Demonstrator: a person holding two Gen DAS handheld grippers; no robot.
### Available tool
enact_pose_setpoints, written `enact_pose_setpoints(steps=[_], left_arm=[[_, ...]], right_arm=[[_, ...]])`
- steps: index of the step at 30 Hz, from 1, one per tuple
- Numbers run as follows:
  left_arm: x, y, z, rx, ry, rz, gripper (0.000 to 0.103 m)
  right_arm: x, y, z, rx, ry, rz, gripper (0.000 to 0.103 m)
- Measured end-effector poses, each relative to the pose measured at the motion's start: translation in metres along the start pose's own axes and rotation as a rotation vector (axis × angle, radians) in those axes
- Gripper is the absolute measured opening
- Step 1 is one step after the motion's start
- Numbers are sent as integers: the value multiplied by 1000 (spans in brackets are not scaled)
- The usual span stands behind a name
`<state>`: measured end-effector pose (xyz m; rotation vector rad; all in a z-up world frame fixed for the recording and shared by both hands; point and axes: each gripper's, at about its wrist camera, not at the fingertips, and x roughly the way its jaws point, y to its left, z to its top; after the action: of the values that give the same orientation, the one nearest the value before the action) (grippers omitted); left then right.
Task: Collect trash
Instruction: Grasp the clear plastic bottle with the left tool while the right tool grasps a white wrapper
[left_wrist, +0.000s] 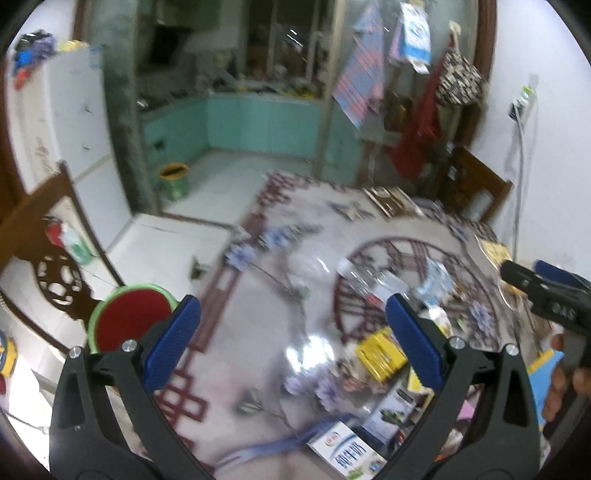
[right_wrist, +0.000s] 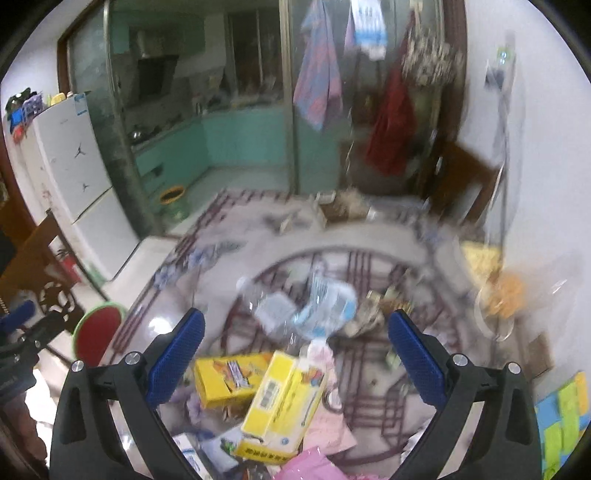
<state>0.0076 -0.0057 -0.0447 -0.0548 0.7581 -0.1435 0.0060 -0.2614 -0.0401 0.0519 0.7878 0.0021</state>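
A glossy desk (right_wrist: 236, 236) patterned with dark red lattice lines and blue flowers is shown, strewn with litter. Near the middle, a crushed clear plastic bottle (right_wrist: 295, 306) with a blue label is seen. Nearer lie two yellow cartons (right_wrist: 284, 398), one touching the other, beside pink paper (right_wrist: 328, 432). A white box (left_wrist: 343, 448) lies at the near edge. At the far end a brown box (left_wrist: 391, 201) rests.

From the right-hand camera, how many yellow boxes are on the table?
2. One yellow box lies flat near the left blue pad; the other leans beside it, nearer the camera. Clutter may hide more.
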Motion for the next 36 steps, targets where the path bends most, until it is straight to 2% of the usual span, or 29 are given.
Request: enact_pose_setpoints(steps=[3, 6, 8, 12, 17, 18, 19, 21, 22, 23, 26, 30, 36], left_arm=[[25, -14, -7, 45, 72, -27, 98], [61, -27, -10, 41, 196, -113, 98], [75, -35, -10, 45, 238, -158, 98], [96, -51, -1, 82, 246, -143, 98], [122, -53, 8, 85, 263, -129, 98], [131, -53, 11, 79, 275, -133, 98], [137, -54, 12, 75, 282, -134, 98], [154, -57, 18, 61, 304, -136, 98], [164, -60, 21, 51, 317, -141, 98], [175, -64, 24, 38, 332, -148, 98], [208, -76, 29, 4, 387, -175, 98], [260, -96, 32, -78, 522, -218, 98], [316, -120, 20, -112, 636, -135, 98]], right_arm=[[20, -16, -7, 35, 54, 30, 96], [43, -32, -12, 98, 103, 50, 96], [67, -36, -9, 99, 137, 32, 96], [117, -45, 1, 115, 222, 51, 96], [181, -51, 6, 147, 322, 65, 94], [190, -51, 5, 153, 344, 71, 86], [194, -52, 3, 161, 348, 86, 71], [197, -53, 2, 161, 337, 93, 58], [195, -55, 2, 161, 319, 98, 54], [192, -57, 2, 162, 302, 103, 44], [174, -68, 8, 174, 229, 97, 43], [152, -85, 16, 185, 150, 47, 43], [142, -98, 18, 175, 121, 5, 46]])
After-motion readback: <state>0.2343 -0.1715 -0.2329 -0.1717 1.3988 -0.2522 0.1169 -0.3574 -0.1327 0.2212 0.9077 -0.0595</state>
